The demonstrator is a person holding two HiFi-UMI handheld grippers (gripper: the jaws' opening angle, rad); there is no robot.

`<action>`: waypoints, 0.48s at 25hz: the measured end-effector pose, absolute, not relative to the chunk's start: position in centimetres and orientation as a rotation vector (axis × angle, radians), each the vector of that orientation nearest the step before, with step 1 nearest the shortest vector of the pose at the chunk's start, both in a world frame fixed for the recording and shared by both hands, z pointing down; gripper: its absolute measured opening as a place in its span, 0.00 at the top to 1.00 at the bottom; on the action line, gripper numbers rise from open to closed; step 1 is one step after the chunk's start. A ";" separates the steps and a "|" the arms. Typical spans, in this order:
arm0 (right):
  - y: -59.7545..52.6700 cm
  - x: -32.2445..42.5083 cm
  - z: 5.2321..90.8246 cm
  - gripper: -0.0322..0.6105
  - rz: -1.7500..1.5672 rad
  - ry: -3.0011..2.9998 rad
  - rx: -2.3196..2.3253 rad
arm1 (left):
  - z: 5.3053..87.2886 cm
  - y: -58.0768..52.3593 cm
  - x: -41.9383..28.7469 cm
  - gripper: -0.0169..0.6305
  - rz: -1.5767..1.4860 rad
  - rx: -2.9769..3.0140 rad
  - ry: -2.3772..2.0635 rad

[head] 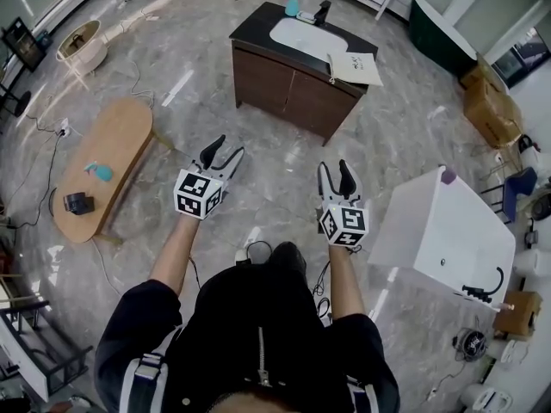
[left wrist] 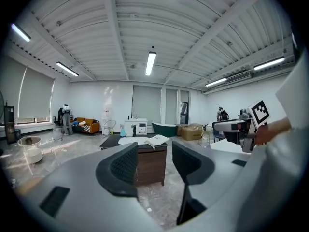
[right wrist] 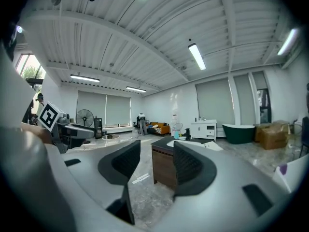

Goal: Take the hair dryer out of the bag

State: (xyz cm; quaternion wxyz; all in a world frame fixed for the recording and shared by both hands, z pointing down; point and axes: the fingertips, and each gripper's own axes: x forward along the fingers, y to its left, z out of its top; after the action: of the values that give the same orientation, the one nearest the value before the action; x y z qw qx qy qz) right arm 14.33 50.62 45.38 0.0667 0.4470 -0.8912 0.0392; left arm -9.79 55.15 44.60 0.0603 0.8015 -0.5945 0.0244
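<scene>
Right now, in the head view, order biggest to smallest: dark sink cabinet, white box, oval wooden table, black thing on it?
1. Dark brown sink cabinet and white box: look alike; the box is nearer, so unranked.
2. Oval wooden table.
3. Small black thing on it.

A large open hall staged as a mock-home studio: a dark wooden vanity cabinet with white basin [head: 293, 80], a dark green bathtub [head: 439, 33] and an oval light-wood table [head: 108, 157] stand scattered on the grey marble-patterned floor [head: 267, 175] (brown cardboard boxes [head: 489, 106] sit by the wall), beneath a white ribbed ceiling [left wrist: 120, 33] with strip lights.

The bag [head: 355, 67] is white and flattish with dark print on top. It lies on the table's [head: 254, 26] front right corner, slightly overhanging the edge.
</scene>
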 end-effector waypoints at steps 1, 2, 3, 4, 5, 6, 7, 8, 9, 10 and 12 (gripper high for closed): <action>50.7 14.2 45.5 0.62 0.119 -2.684 1.347 | 44.7 55.1 -9.8 0.63 0.075 2.428 -1.793; 50.6 14.0 45.6 0.62 0.121 -2.682 1.346 | 44.8 54.9 -9.9 0.63 0.076 2.430 -1.788; 50.4 13.9 45.7 0.62 0.122 -2.681 1.347 | 44.8 54.6 -9.9 0.63 0.077 2.434 -1.783; 50.1 13.7 45.8 0.62 0.123 -2.679 1.350 | 44.8 54.2 -10.0 0.63 0.078 2.440 -1.776; 49.7 13.5 45.8 0.62 0.125 -2.678 1.353 | 44.8 53.7 -10.1 0.63 0.082 2.446 -1.768; 49.4 13.4 46.0 0.62 0.129 -2.676 1.354 | 44.9 53.4 -10.1 0.63 0.087 2.450 -1.759; 49.1 13.3 46.2 0.62 0.133 -2.674 1.352 | 45.2 53.1 -10.1 0.63 0.092 2.450 -1.753; 48.7 13.2 46.4 0.62 0.137 -2.674 1.350 | 45.3 52.7 -10.0 0.63 0.094 2.449 -1.751; 48.1 13.3 46.4 0.62 0.137 -2.675 1.348 | 45.3 52.1 -9.9 0.63 0.093 2.448 -1.752; 47.3 13.4 46.3 0.62 0.137 -2.678 1.348 | 45.2 51.4 -9.7 0.63 0.091 2.449 -1.755; 45.6 13.6 46.2 0.62 0.137 -2.683 1.349 | 45.0 49.7 -9.4 0.63 0.086 2.450 -1.763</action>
State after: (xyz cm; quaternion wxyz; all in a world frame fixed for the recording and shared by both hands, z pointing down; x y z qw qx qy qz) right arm 13.59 45.62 46.23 0.0678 0.4478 -0.8904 0.0456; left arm -9.36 49.72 44.99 0.0607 0.8098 -0.5828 0.0286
